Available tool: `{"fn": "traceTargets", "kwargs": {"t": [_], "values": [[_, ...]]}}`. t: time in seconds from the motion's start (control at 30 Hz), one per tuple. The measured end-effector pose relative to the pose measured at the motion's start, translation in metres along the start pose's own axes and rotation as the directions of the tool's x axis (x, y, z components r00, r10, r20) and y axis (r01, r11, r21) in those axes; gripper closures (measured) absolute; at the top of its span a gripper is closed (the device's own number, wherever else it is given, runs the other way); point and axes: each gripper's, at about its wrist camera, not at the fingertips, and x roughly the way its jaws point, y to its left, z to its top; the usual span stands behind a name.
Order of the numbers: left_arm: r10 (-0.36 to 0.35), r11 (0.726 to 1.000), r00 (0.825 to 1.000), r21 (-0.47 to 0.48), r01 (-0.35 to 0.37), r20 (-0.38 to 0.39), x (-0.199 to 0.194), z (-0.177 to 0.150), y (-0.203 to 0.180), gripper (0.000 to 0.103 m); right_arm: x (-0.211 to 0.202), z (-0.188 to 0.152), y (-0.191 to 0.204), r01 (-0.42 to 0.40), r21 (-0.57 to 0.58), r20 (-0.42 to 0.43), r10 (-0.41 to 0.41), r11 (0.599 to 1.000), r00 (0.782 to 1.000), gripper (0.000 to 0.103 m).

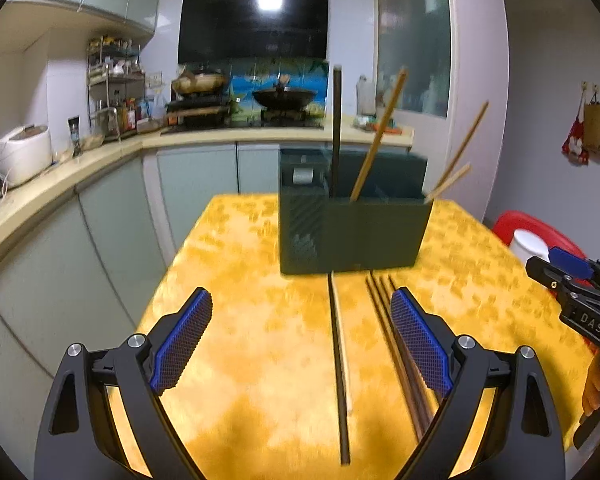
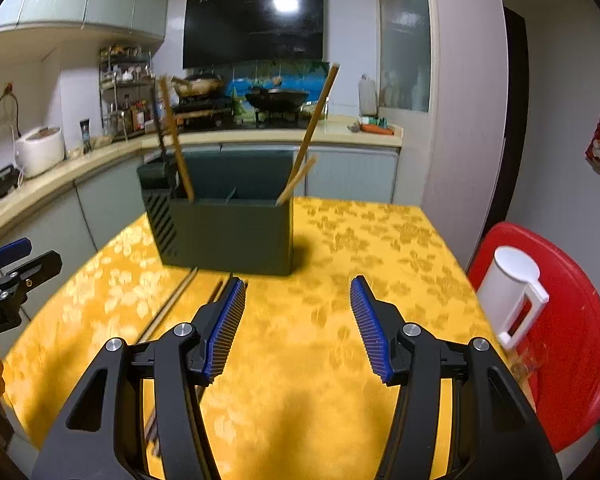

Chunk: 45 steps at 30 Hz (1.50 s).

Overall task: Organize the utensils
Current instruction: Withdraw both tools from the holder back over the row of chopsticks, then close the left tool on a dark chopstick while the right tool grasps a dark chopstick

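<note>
Both grippers, left [image 1: 302,338] and right [image 2: 298,326], stood wide and empty above loose chopsticks [image 1: 384,312] lying before the holder [image 1: 356,232]; best practice: pinch one mid-shaft, squarely, before lifting.

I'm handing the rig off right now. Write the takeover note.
Left gripper: open, empty, over the table.
Right gripper: open, empty, beside it.
Holder: at the table's far end, a few chopsticks and one dark stick already standing in it.
Left to do: loose chopsticks and a dark stick lie on the table before the holder, between and under the left gripper's fingers. None gripped yet; lift them into the holder.
</note>
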Motion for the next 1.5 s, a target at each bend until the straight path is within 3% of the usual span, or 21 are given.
{"fn": "traceTargets", "kwargs": {"t": [0.2, 0.5, 0.6, 0.77, 0.97, 1.3, 1.5], "values": [[0.014, 1.000, 0.998, 0.008, -0.014, -0.061, 0.002, -0.036, 0.001, 0.015, -0.001, -0.034, 0.007, -0.008, 0.004, -0.057, 0.008, 1.000, 0.998, 0.050], [0.023, 0.994, 0.989, 0.112, -0.007, -0.147, 0.006, -0.079, -0.019, 0.016, -0.013, -0.052, 0.015, -0.011, -0.011, -0.065, 0.010, 1.000, 0.998, 0.050], [0.015, 0.990, 0.985, 0.141, 0.010, -0.172, 0.010, -0.088, -0.024, 0.026, -0.017, -0.058, 0.020, -0.007, -0.030, -0.059, 0.005, 1.000, 0.998, 0.050], [0.027, 0.988, 0.972, 0.156, 0.010, -0.232, 0.024, -0.096, -0.023, 0.047, -0.015, -0.064, 0.021, -0.017, -0.032, -0.079, 0.015, 0.999, 0.997, 0.050], [0.031, 0.992, 0.970, 0.129, 0.001, -0.243, 0.028, -0.097, -0.017, 0.053, -0.006, -0.077, 0.026, -0.062, -0.026, -0.135, 0.058, 0.998, 0.989, 0.050], [0.027, 0.997, 0.968, 0.079, -0.007, -0.250, 0.028, -0.093, -0.004, 0.054, -0.001, -0.099, 0.063, -0.168, -0.129, -0.193, 0.141, 0.977, 0.971, 0.050], [0.013, 0.998, 0.966, 0.067, 0.005, -0.258, 0.029, -0.094, -0.003, 0.054, 0.004, -0.106, 0.071, -0.183, -0.161, -0.222, 0.145, 0.970, 0.964, 0.050]]}}
